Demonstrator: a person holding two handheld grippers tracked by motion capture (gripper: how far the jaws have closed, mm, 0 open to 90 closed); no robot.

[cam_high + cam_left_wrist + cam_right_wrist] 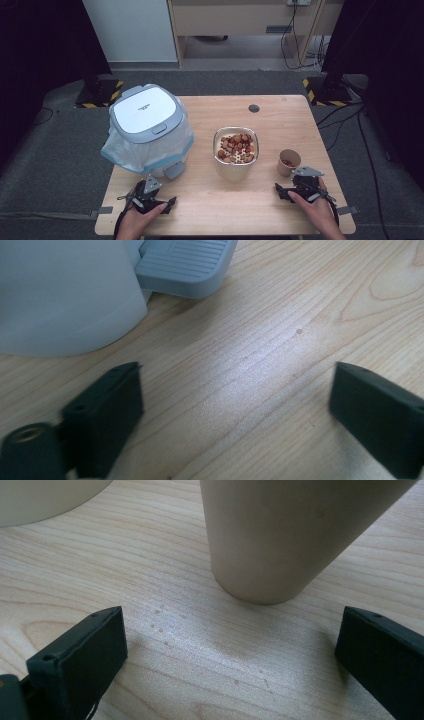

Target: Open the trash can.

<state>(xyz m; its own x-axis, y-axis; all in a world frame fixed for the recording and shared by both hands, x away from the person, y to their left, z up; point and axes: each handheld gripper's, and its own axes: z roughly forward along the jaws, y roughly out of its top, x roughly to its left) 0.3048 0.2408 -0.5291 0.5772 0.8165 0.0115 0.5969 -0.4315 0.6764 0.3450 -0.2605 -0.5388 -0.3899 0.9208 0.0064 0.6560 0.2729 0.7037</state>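
A grey-lidded pedal bin point(145, 117) with a white bag liner stands on the left of the wooden table point(225, 205). At the middle sits a cream bowl point(232, 172) of brown nuts or shells, and to its right a small paper cup point(288, 162) has some brown bits inside. My left gripper point(148, 194) rests near the front edge, open and empty, facing the bin's pedal point(185, 262) and wall point(60, 295). My right gripper point(295, 183) is open and empty too. The cup's base point(285, 535) stands just beyond its jaws, with the bowl point(45, 500) to the left.
A dark round grommet point(254, 108) is set in the table's far edge. Black stands with striped feet point(325, 92) and cables lie on the floor beyond. Bare wood lies between the two grippers along the front edge.
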